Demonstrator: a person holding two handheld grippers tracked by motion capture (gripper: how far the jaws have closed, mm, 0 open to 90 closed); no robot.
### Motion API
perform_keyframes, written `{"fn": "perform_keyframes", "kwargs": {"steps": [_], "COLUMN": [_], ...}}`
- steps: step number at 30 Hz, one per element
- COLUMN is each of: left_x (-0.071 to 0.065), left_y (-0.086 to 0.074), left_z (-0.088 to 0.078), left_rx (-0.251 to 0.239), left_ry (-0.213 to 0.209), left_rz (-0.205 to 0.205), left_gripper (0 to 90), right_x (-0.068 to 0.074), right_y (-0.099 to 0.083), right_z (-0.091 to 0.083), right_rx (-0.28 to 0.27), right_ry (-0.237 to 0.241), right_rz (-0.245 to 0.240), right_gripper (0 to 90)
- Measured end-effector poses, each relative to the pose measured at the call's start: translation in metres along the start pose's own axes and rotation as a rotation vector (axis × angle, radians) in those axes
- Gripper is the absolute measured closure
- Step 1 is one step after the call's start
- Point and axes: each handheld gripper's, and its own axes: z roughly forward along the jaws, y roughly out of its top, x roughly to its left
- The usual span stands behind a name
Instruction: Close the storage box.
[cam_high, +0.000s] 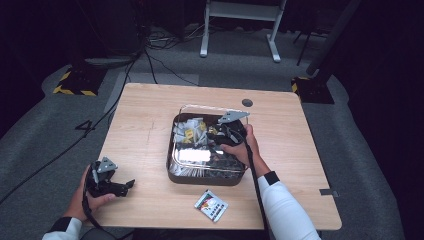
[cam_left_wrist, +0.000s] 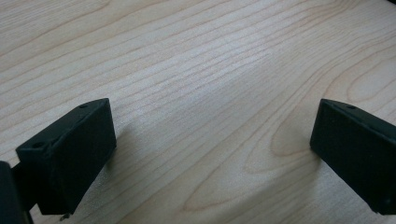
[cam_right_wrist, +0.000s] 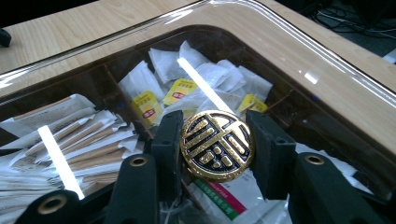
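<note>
A dark brown box (cam_high: 171, 175) stands mid-table with sachets in compartments: white ones with yellow labels (cam_right_wrist: 180, 91) and several brown-and-white stick packets (cam_right_wrist: 88, 140). Over it lies a clear lid (cam_high: 212, 107), whose rim (cam_right_wrist: 280, 32) curves across the right gripper view. My right gripper (cam_high: 220, 134) is above the box, and its jaws (cam_right_wrist: 215, 120) are shut on the lid's round gold-and-black knob (cam_right_wrist: 217, 149). Whether the lid rests on the box or hangs just above it is unclear. My left gripper (cam_high: 128, 185) sits at the table's near left, open (cam_left_wrist: 210, 135) over bare wood.
A small white packet with red and green print (cam_high: 210, 205) lies on the table in front of the box. A dark round grommet (cam_high: 247, 102) is set in the tabletop behind the box. Cables and stand legs are on the floor beyond the far edge.
</note>
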Motion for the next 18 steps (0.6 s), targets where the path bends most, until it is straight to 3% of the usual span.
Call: {"fn": "perform_keyframes", "kwargs": {"steps": [18], "left_x": [0.0], "left_y": [0.0], "left_z": [0.0], "left_rx": [0.0], "left_ry": [0.001], "left_rz": [-0.001], "left_gripper": [0.5], "right_x": [0.012], "right_y": [-0.004], "right_z": [0.02], "right_rx": [0.055], "right_ry": [0.02], "right_rz": [-0.019], "right_gripper": [58.9]}}
